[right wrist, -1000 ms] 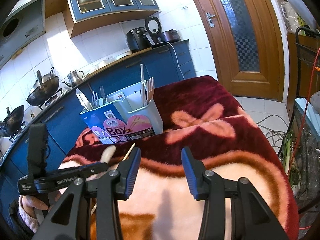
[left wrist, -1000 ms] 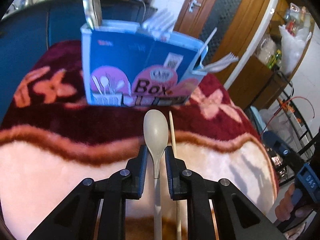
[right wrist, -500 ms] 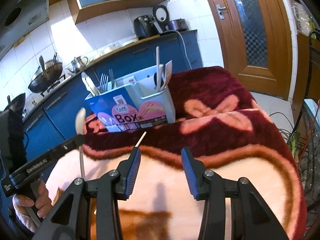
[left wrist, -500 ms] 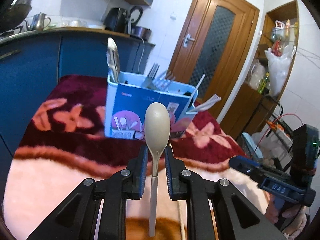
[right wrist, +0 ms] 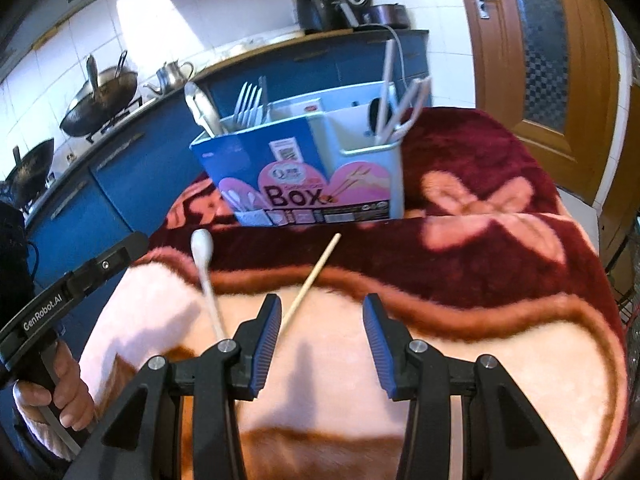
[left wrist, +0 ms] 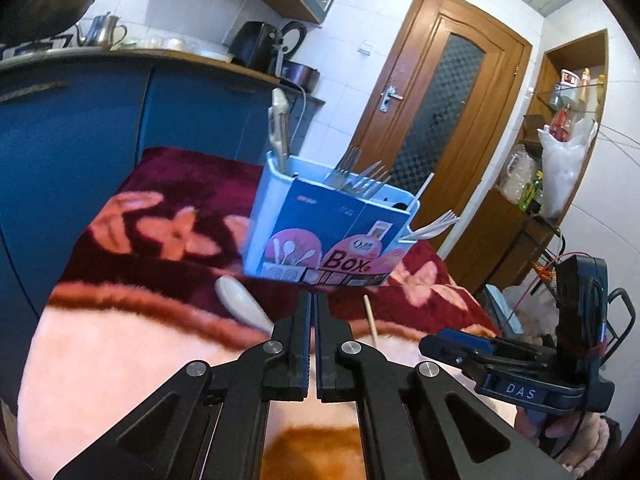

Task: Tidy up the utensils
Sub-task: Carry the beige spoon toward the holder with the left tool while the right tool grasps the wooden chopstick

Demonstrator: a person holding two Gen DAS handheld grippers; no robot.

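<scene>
My left gripper (left wrist: pixel 312 300) has just been closing and its jaws are now pressed together with nothing between them. The spoon (left wrist: pixel 239 305) is not in my grasp. It lies on the blanket (left wrist: pixel 120 368), at about 10 o'clock from my left fingertips, with its bowl toward the box (left wrist: pixel 332 236). The box stands at 12 o'clock, just behind the fingertips, and forks (left wrist: pixel 360 178) already stand in it. The chopstick (left wrist: pixel 370 320) lies on the blanket at about 2 o'clock from the same fingertips.

My right gripper (right wrist: pixel 322 305) is released, its jaws standing apart and holding nothing. From it the chopstick runs toward 12 o'clock, and its near end passes just beside the left finger, not between the two.

I think the risks are these. If I move the left gripper toward the box now, I will deliver nothing, because the spoon is on the blanket. The handle is thin and smooth, so a new grip may slide off when I pinch it too near the bowl. The blanket is soft, and the fingertips can catch in the pile. The box looks light, and a push from the closed fingers at 12 o'clock could tip it.
</scene>
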